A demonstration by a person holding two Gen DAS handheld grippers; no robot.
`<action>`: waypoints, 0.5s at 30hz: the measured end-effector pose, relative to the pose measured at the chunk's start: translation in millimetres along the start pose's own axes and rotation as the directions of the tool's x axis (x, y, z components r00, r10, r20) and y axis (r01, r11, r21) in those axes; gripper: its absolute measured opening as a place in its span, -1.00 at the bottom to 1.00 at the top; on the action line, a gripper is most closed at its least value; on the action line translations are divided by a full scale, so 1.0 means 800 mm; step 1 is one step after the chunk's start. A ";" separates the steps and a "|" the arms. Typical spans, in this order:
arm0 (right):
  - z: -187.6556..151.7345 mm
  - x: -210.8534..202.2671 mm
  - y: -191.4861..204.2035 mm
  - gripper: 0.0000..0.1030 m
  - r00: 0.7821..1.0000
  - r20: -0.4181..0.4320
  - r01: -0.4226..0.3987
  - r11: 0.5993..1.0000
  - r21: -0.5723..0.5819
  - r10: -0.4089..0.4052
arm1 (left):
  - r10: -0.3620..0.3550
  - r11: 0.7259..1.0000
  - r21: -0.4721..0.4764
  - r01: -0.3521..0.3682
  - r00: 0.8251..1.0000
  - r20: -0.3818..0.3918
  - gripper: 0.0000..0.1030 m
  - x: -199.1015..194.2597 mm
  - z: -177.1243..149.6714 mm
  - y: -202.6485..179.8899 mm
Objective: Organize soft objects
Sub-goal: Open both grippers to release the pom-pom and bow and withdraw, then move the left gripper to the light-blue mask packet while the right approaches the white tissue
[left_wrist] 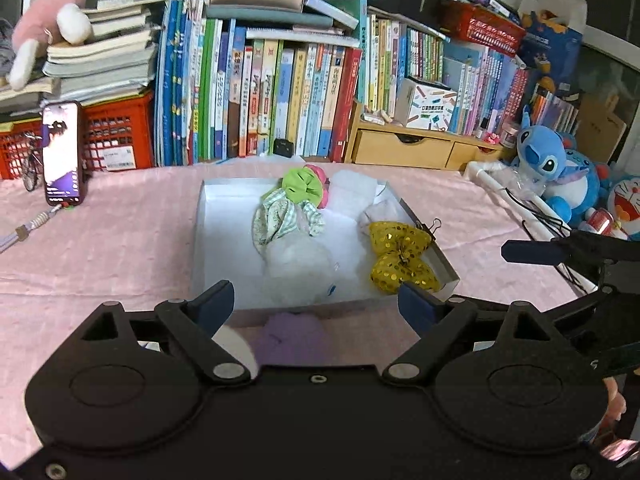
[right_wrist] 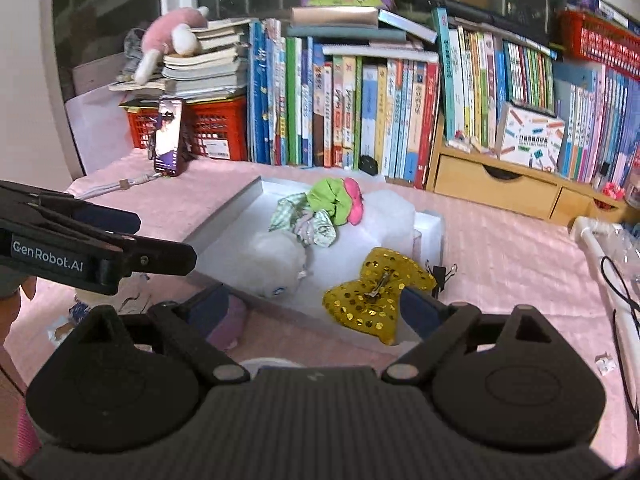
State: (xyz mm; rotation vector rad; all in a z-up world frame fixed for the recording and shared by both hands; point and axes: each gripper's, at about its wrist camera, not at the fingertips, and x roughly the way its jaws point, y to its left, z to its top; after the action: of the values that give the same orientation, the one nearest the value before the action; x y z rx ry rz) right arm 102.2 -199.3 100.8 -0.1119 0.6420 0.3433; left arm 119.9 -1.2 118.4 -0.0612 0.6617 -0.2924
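Note:
A shallow white box sits on the pink cloth. It holds a gold sequin bow, a white fluffy ball, a green checked scrunchie, and a bright green and pink scrunchie. A purple soft object lies on the cloth just outside the box's near wall. My left gripper is open and empty above it. My right gripper is open and empty at the box's near edge, beside the bow.
A phone stands propped at the far left. Books and red crates line the back. Blue plush toys and a white rod with black cable lie at the right. A binder clip grips the box's right wall.

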 end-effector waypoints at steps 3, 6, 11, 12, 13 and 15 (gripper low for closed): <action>-0.010 -0.008 0.008 0.89 1.000 0.017 -0.014 1.000 -0.007 0.014 | 0.001 1.000 0.018 -0.002 0.999 0.033 0.74 -0.017 -0.019 0.001; -0.021 -0.015 0.018 0.90 0.999 0.034 -0.017 1.000 -0.026 0.018 | 0.001 1.000 0.018 -0.003 0.998 0.065 0.77 -0.033 -0.040 0.005; -0.035 -0.026 0.035 0.92 0.998 0.066 -0.013 0.998 -0.061 0.017 | 0.010 1.000 0.012 -0.011 0.996 0.092 0.79 -0.052 -0.064 0.014; -0.038 -0.028 0.037 0.92 0.997 0.072 -0.013 0.998 -0.064 0.018 | 0.012 1.000 0.015 -0.014 0.995 0.096 0.79 -0.056 -0.068 0.015; -0.039 -0.030 0.040 0.92 0.997 0.077 -0.015 0.998 -0.066 0.020 | 0.015 1.000 0.016 -0.017 0.995 0.101 0.79 -0.059 -0.073 0.017; -0.043 -0.033 0.044 0.93 0.996 0.086 -0.020 0.998 -0.068 0.026 | 0.023 1.000 0.018 -0.025 0.994 0.110 0.79 -0.064 -0.080 0.018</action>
State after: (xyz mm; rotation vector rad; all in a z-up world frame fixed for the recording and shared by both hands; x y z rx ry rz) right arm 50.8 -180.8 89.8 -0.1524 0.5462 0.3902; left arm 45.5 29.9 96.4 -0.0503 0.5495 -0.2704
